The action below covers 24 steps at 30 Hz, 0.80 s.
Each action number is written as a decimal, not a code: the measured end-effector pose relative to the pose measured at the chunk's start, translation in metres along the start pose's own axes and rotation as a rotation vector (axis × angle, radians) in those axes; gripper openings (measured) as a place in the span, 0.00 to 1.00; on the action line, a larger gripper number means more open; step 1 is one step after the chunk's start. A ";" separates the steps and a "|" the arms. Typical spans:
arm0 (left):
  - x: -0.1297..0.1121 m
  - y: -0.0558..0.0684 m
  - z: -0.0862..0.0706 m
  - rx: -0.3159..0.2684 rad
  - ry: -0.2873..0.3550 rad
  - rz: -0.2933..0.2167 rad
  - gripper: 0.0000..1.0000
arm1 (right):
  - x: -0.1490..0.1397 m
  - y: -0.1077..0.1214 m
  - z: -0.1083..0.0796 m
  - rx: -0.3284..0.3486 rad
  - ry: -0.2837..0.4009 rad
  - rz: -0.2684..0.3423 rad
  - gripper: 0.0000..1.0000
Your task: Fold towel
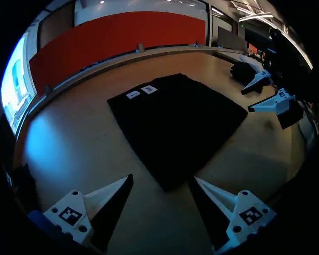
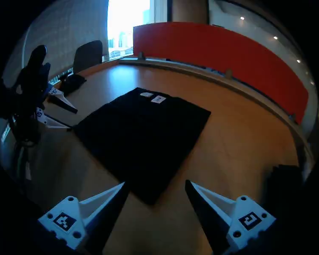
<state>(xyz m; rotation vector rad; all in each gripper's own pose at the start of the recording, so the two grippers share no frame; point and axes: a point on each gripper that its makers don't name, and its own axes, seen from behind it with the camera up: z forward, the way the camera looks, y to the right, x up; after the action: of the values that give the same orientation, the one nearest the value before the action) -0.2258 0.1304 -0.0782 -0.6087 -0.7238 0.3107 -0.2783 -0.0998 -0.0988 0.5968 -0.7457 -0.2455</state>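
Wooden surface (image 1: 66, 140) bears the dark towel (image 1: 176, 127) mid-frame; a corner points at left claw (image 1: 161, 177) and right claw (image 2: 155, 182) alike; both gape wide, seemingly empty.

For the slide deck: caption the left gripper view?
Open left gripper faces the near corner of a flat black cloth towel on a wooden table, open right gripper beyond it.

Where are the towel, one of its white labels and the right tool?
towel (image 1: 176, 127), left gripper view, middle of the black cloth.
white label (image 1: 149, 89), left gripper view, centre of the right-hand tag of the pair.
right tool (image 1: 246, 101), left gripper view, midway between its open fingertips.
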 end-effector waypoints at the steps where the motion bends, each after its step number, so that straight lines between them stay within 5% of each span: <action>1: -0.001 0.001 0.001 -0.003 -0.003 0.000 0.94 | -0.002 0.000 0.001 0.001 -0.003 0.001 1.00; 24: -0.015 0.012 0.010 -0.038 -0.066 -0.005 0.94 | -0.031 -0.006 0.011 0.040 -0.074 -0.007 0.86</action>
<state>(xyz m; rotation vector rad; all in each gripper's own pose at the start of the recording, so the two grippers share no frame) -0.2441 0.1365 -0.0877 -0.6348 -0.7964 0.3138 -0.3085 -0.0964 -0.1131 0.6310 -0.8210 -0.2611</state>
